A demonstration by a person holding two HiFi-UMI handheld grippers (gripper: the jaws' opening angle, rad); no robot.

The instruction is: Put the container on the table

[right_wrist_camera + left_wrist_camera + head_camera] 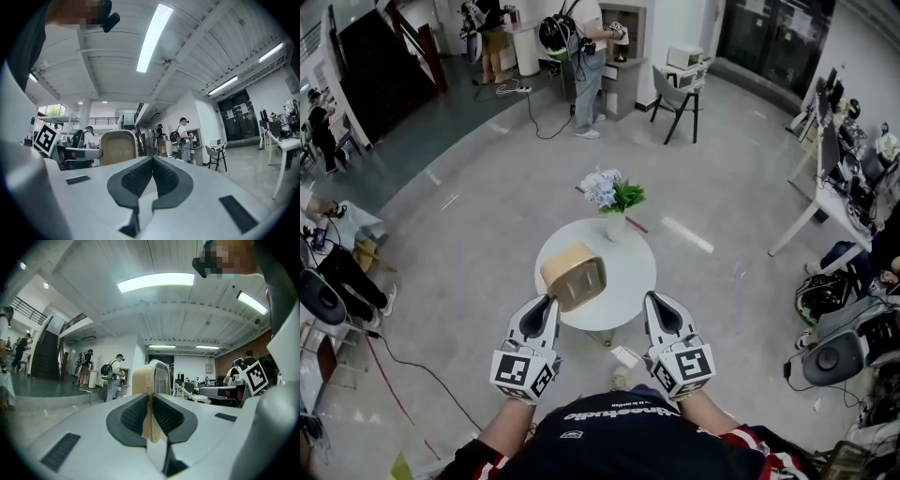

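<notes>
a vase of pale flowers (613, 199) and green leaves is seen. well beyond it, a dark chair (677, 97) is placed to the right, and a standing person (587, 66) is seen slightly left. a dark staircase (380, 56) is seen far up-left of it, a cluttered white desk (821, 202) far right.

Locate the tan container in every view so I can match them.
Head view: container centre, overlapping the white round table, in the left hand-held gripper.
Left gripper view: container dead centre, edge-on, clamped between the jaws.
Right gripper view: container left of centre, beyond the shut jaws.
Shared landmark: the person with a backpack, in all three.
</notes>
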